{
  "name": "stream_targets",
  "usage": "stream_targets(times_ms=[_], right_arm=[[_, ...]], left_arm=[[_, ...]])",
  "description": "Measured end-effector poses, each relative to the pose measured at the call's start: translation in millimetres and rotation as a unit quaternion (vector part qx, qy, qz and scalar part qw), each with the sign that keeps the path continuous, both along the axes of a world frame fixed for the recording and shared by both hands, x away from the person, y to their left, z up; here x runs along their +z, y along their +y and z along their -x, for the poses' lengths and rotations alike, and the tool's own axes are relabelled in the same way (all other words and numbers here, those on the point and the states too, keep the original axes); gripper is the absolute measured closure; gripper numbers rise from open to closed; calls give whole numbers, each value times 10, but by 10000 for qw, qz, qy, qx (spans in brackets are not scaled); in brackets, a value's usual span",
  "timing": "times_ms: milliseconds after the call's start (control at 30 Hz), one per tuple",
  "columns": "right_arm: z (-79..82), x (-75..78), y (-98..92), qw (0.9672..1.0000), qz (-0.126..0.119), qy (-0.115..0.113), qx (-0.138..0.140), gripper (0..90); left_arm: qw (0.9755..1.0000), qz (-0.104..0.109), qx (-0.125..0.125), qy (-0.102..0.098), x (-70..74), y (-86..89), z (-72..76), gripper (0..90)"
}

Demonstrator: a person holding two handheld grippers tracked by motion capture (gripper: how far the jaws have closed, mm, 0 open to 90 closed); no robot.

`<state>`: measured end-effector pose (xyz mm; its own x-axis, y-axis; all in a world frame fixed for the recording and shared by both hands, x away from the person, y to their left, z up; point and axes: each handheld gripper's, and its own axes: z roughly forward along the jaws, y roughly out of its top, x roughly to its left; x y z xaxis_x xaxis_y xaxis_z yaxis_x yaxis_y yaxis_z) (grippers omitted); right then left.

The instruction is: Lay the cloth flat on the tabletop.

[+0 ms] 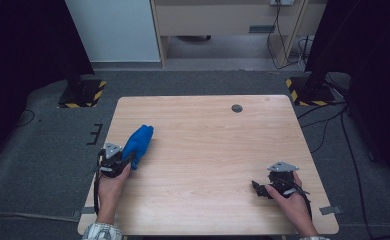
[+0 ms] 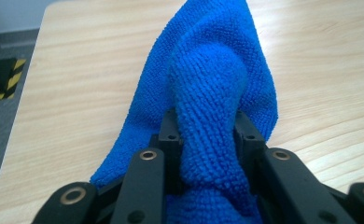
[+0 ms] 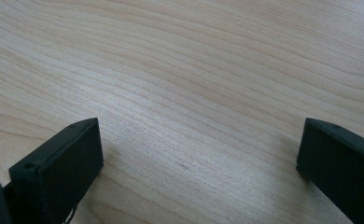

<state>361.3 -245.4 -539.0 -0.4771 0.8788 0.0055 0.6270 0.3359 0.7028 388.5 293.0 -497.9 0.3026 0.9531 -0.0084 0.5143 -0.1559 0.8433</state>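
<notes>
Your L gripper [image 1: 125, 162] has its jaws pinched on a bunched fold of the blue cloth [image 1: 139, 142] at the table's [image 1: 208, 150] near-left corner; the rest of the cloth trails onward over the wood. In the left gripper view the cloth [image 2: 208, 93] bulges up between both jaws, so the grab looks done. What's left, as I read it: lift, spread or move it. Your R gripper [image 1: 263, 187] sits near the right edge, jaws wide apart w/ nothing between them. No brand, label or writing readable anywhere.
</notes>
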Motion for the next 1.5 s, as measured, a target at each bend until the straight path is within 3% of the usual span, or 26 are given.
stream_targets(times_ms=[500, 967, 1200, 1500], right_arm=[[0, 0, 0, 10000, -2, 0, 0, 4], [-1, 0, -1, 10000, -3, 3, 10, 3], [-1, 0, -1, 10000, -3, 2, 10, 3], [-1, 0, -1, 10000, -2, 2, 11, 3]], left_arm=[[9990, 35, -386, -229, 153, -290, 104, 697], [9958, 36, -882, -242, 178, -675, 134, 694], [9923, -29, -1222, -217, 186, -929, 149, 694], [9857, -52, -1681, -117, 156, -1303, 137, 694]])
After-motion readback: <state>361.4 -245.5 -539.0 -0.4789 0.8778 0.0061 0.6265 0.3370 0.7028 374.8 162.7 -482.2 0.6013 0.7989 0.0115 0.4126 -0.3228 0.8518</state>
